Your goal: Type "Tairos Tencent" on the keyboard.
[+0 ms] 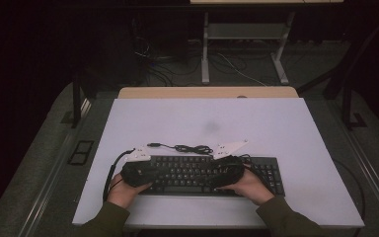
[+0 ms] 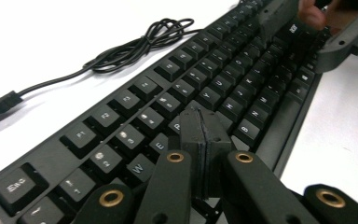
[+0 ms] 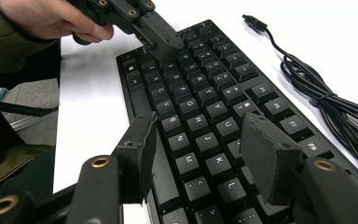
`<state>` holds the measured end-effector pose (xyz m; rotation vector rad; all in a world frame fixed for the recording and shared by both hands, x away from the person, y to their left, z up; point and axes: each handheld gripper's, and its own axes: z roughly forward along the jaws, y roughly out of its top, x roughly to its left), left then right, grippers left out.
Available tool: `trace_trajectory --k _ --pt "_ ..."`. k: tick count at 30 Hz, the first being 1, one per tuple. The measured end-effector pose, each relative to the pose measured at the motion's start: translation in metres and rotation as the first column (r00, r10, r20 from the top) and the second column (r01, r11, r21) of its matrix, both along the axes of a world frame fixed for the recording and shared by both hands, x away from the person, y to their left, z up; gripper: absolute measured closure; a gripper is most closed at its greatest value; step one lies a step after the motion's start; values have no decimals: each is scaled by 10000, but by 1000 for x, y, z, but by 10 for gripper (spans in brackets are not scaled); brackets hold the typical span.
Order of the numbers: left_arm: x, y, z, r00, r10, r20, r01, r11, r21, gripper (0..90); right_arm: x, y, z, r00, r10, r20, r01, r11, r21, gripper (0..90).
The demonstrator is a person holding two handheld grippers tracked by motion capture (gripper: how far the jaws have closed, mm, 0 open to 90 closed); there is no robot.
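Keyboard [image 1: 197, 174]: black, flat on the white table [image 1: 276, 128], lower centre of the high view, long side parallel to the near table edge.
Keyboard cable [image 1: 185, 147]: black, loosely coiled on the table just behind the keyboard's back edge; plug end lies free to the left of the coil.
Left gripper [image 2: 204, 135]: jaws pressed together with nothing between them, tips down on the letter keys near R and T at lower centre of the left gripper view. In the high view it sits over the keyboard's left end.
Right gripper [image 3: 200, 140]: jaws apart, nothing clamped; they straddle the J/K/M keys at the bottom of the right gripper view, above the keys. In the high view it sits over the keyboard's right-centre.
Hands: left hand [image 1: 126, 190] and right hand [image 1: 246, 185] enter from the bottom edge, olive sleeves.
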<state>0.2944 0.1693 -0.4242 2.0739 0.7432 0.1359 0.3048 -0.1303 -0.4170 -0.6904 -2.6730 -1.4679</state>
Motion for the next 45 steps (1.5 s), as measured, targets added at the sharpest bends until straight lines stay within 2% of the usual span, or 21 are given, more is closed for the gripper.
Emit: trace_trajectory --k 10,16,22,27,33,34,42,45 --pt "-5 -12 -4 9976 -645 -253 652 9974 317 888 2 -5 -1 9999 -146 -13 146 9999 -46 437" --pt "-6 -15 -6 9958 -839 -368 857 9950 513 888 2 -6 -1 9998 -185 -16 185 9998 -43 436" --pt "-6 -16 -8 9944 -951 -453 984 9921 782 888 3 -6 -1 9998 -209 -14 209 9998 -36 436" --pt "-6 -16 -10 9952 -823 -526 856 9942 654 888 3 -6 -1 9998 -214 -2 214 9998 -36 437" --pt "-6 -17 -11 9950 -848 -531 885 9935 710 888 2 -5 -2 9997 -233 3 233 9997 -61 437" --pt "-6 -17 -11 9939 -964 -536 1011 9905 929 889 2 -5 -2 9997 -233 -4 233 9997 -62 437" --pt "-6 -16 -11 9943 -950 -493 991 9912 881 889 2 -5 -2 9997 -223 19 223 9997 -47 437" --pt "-5 -14 -7 9947 -940 -416 969 9927 720 889 3 -5 -2 9997 -223 29 224 9997 -51 437"
